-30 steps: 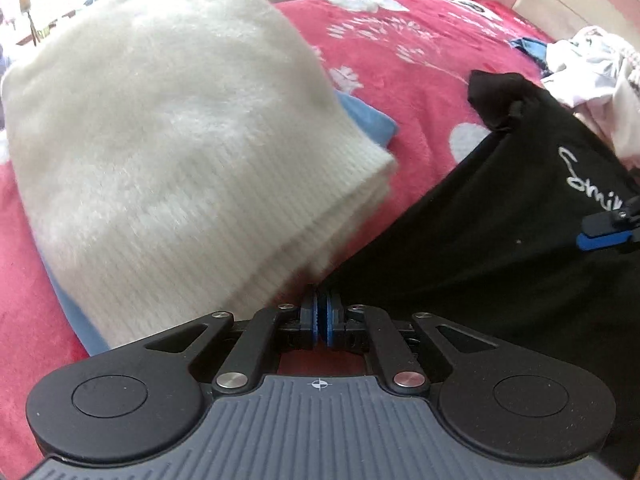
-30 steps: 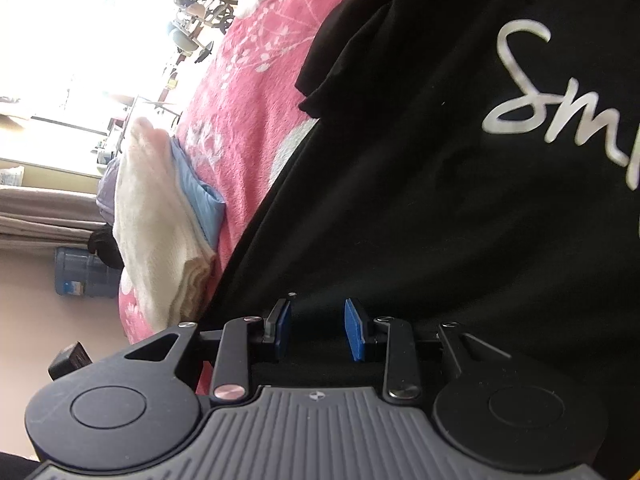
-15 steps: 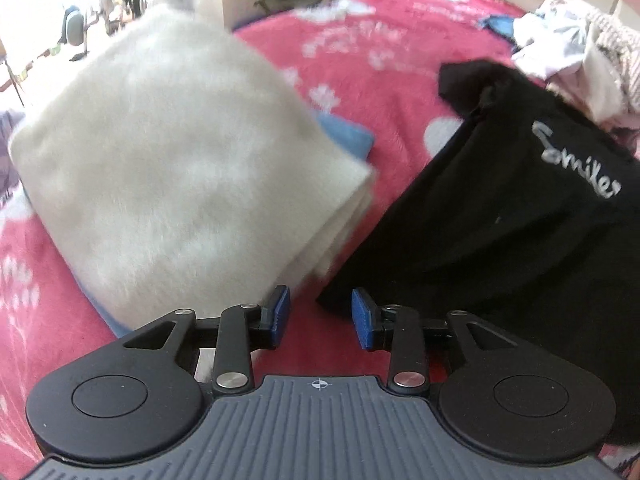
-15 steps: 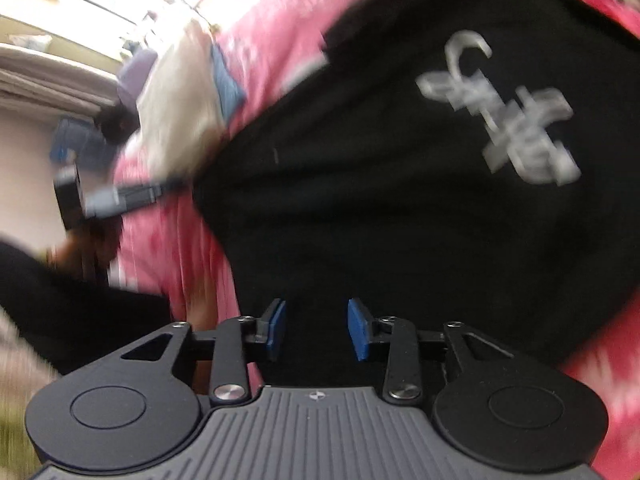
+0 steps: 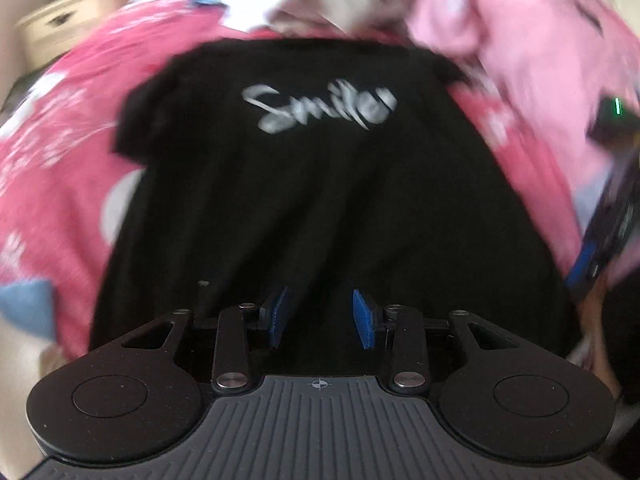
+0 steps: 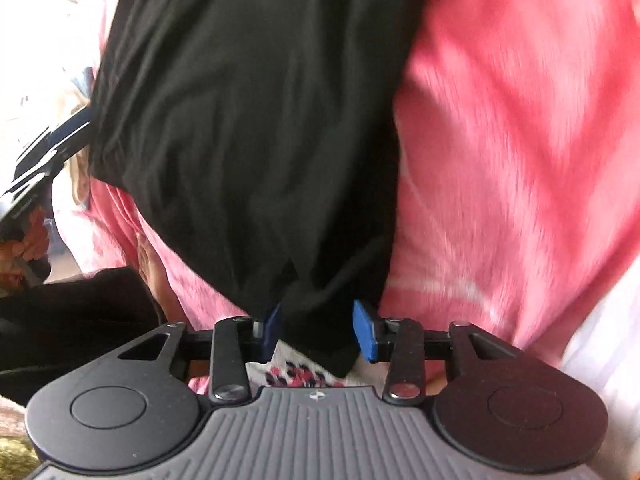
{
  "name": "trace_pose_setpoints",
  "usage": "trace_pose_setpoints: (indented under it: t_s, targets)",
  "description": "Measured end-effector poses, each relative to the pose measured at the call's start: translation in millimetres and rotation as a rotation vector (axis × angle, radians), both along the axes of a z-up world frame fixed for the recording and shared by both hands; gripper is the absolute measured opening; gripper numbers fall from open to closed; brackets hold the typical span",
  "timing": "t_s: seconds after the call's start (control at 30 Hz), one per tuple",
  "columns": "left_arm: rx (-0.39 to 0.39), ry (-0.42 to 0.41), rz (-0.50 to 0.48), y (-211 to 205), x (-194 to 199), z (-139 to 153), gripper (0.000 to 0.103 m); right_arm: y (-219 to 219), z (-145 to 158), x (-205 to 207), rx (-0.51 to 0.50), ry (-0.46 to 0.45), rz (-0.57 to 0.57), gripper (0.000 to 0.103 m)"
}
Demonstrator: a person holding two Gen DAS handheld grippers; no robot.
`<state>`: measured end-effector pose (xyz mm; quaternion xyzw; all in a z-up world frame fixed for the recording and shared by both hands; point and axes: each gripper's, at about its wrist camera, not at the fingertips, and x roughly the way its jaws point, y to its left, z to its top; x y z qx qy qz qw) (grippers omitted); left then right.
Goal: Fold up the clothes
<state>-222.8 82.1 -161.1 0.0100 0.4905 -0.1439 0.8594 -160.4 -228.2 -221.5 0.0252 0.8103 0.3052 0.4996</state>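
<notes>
A black T-shirt point(image 5: 320, 200) with silver script on its chest lies flat on the pink bedspread point(image 5: 60, 168). My left gripper point(image 5: 320, 316) hovers over the shirt's lower part, open, with nothing between its blue pads. In the right wrist view the shirt's bottom corner point(image 6: 312, 312) lies bunched between the pads of my right gripper point(image 6: 318, 328). Its jaws are closing, and a sliver of gap still shows at the right pad. The right gripper point(image 5: 600, 240) also shows, blurred, at the right edge of the left wrist view.
A heap of unfolded pink and white clothes point(image 5: 500, 20) lies beyond the shirt's collar. A blue folded piece point(image 5: 28, 304) pokes in at the left edge. A wooden chest of drawers point(image 5: 60, 28) stands past the bed. A hand point(image 6: 24, 240) holds the other gripper at the left.
My left gripper has gone from shut to open and swung from the cream folded sweater to over the black shirt. The right gripper has slid down to the shirt's bottom corner.
</notes>
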Motion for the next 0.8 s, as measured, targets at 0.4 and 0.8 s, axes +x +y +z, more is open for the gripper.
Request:
trace_pose_setpoints:
  t_s: [0.4,0.8]
  targets:
    - [0.027,0.080,0.246,63,-21,-37,0.035,-1,-15,-11,0.012,-0.033,0.042,0.005]
    - [0.075,0.059,0.171,55,-21,-37,0.035,-1,5,-6,-0.110,-0.103,0.243,0.003]
